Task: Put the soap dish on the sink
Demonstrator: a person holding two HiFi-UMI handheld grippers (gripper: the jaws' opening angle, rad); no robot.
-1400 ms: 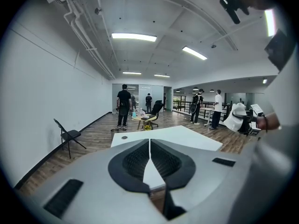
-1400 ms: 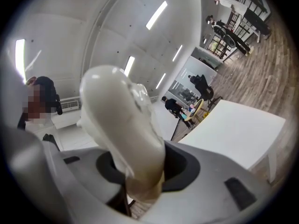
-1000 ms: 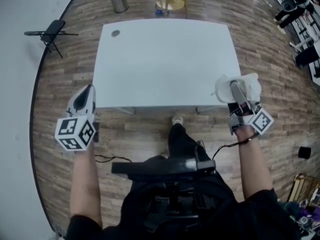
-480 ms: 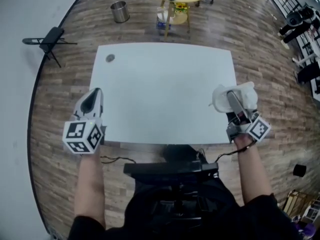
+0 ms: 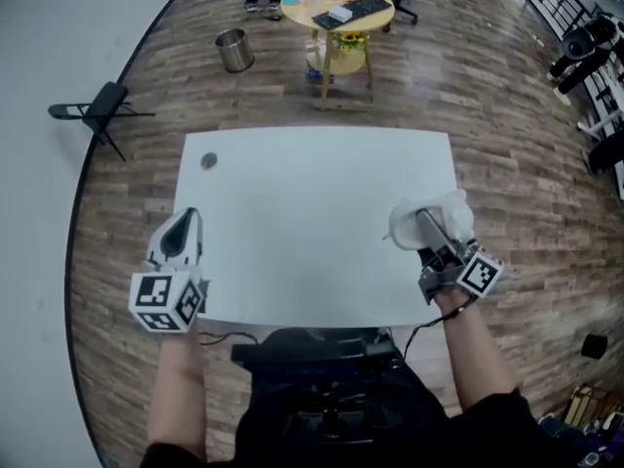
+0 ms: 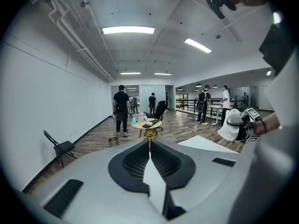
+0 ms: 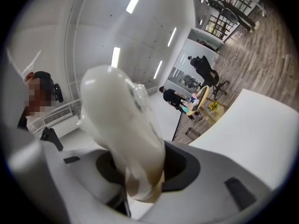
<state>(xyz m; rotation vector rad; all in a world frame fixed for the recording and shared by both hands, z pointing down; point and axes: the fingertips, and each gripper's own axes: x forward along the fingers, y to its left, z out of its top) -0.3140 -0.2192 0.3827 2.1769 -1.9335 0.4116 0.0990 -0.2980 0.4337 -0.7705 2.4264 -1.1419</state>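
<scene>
- Found the right tongs (image 5: 426, 220) closed on the soap dish (image 5: 450, 211), held in the air above the right part of the white surface (image 5: 312, 213) and not resting on it.
- Found the left tongs (image 5: 186, 218) shut on nothing, tips pressed together, at the left edge of the surface and well apart from the dish.
- Saw no sink in any view. Risked a set-down on the bare surface in place of the sink, for want of a visible target.
- Judged the hold to be on 1 edge only, going by the right gripper view: glossy soap dish (image 7: 121, 120) jutting well past the tips. Risked a pivot or a slip out of the tongs on any quick swing or sudden stop.
- Feared a chip or crack after a fall, if ceramic. Could not tell the material.
- Noted the dish filling the middle of the right gripper view and hiding whatever lay straight ahead. Risked a blind, hard landing or a knock against a rim.
- Hovered not far from the right edge of the surface. Risked an overhanging placement and a tumble to the wooden floor (image 5: 507, 144) if released there.
- Counted on no help from the left tongs: closed and far off, too late to catch or steady anything.
</scene>
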